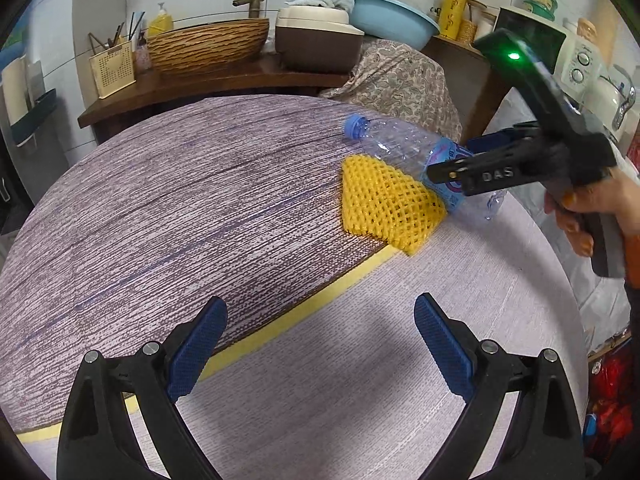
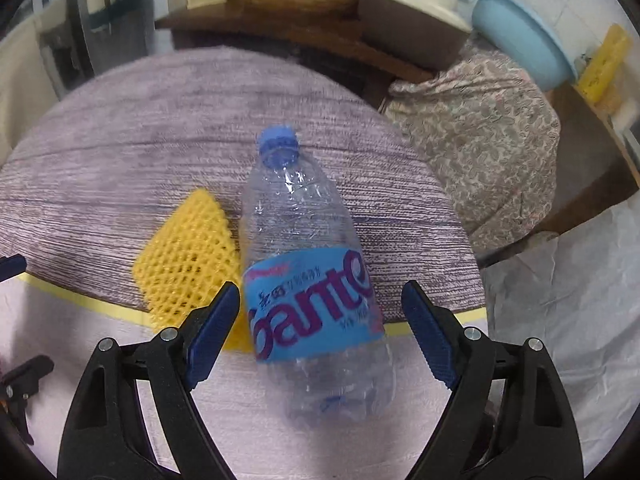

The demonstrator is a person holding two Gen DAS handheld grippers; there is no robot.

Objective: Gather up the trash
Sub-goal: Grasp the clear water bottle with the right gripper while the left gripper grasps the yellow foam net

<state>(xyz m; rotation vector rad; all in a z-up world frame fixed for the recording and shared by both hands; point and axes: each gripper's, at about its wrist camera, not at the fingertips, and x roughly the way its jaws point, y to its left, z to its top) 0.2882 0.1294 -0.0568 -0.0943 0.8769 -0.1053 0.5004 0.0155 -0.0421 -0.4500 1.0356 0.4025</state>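
An empty clear plastic bottle with a blue cap and blue label lies on the round table, cap pointing away. My right gripper stands open astride its labelled middle, the pads not touching it. In the left wrist view the same bottle lies at the table's right side with the right gripper around it. A yellow foam net lies against the bottle's left side, also the yellow foam net in the right wrist view. My left gripper hangs open over bare tablecloth, nothing between its fingers.
A yellow tape line crosses the tablecloth. Behind the table stands a wooden counter with a woven basin, a rice cooker and a blue basin. A patterned cloth-covered object is at the far right. A person's hand holds the right gripper.
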